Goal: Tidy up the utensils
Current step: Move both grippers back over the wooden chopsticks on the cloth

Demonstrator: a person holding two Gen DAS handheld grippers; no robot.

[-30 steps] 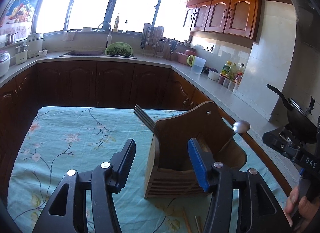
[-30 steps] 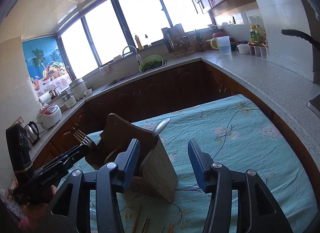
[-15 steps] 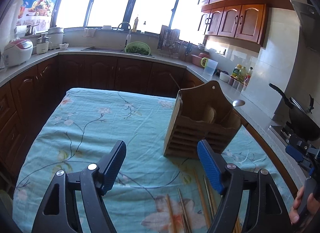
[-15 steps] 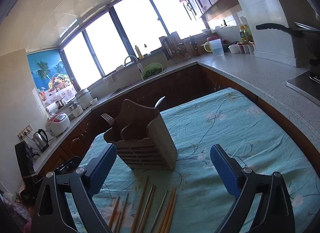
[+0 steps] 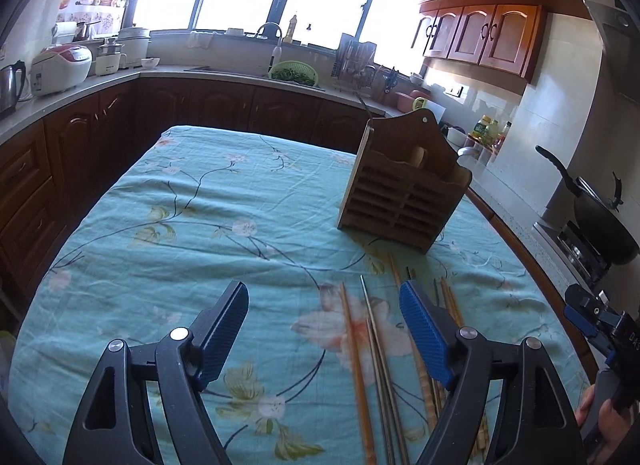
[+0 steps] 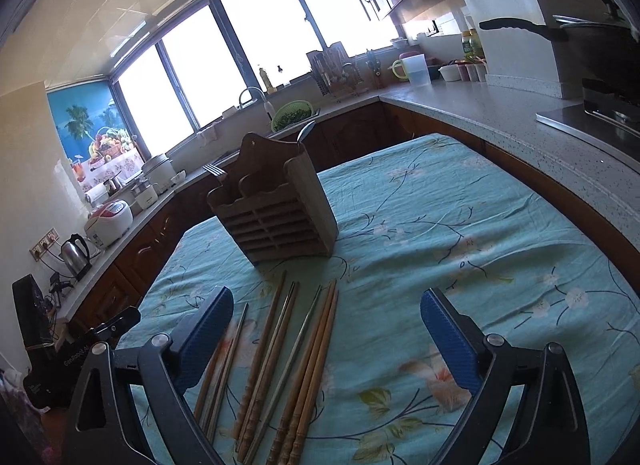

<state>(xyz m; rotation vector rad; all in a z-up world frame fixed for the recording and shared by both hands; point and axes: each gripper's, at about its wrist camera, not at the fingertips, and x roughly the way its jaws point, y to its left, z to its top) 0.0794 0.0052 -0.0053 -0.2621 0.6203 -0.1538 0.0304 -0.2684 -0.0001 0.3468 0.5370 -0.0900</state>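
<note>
Both grippers have pulled back from the holder over the last second, and the chopsticks on the cloth have slid into view beneath them. Left black gripper with blue pads (image 5: 323, 329) hangs with its jaws spread wide, nothing between them but cloth and the tips of a few sticks. Right black gripper with blue pads (image 6: 327, 331) is just as wide apart, empty too, poised above the near ends of the row.

Below them lies the loose row of wooden and metal chopsticks (image 6: 294, 361), side by side on the cloth, roughly parallel, far tips aimed at the holder and stopping just short of it. From the left wrist view the same chopsticks (image 5: 374, 361) run under the gripper's right-hand finger.

Further out stands the brown slatted wooden utensil holder (image 6: 276, 209), upright on the turquoise floral tablecloth (image 6: 460, 249), well clear of both grippers. A silver fork (image 6: 215, 170) pokes up from its left side in the right wrist view, and a silver spoon (image 6: 305, 131) rises behind its right edge.

Beyond the table, a green colander (image 5: 294, 74) sits by the sink under the bright windows, and a black wok (image 5: 596, 221) rests on the stove at the right.
</note>
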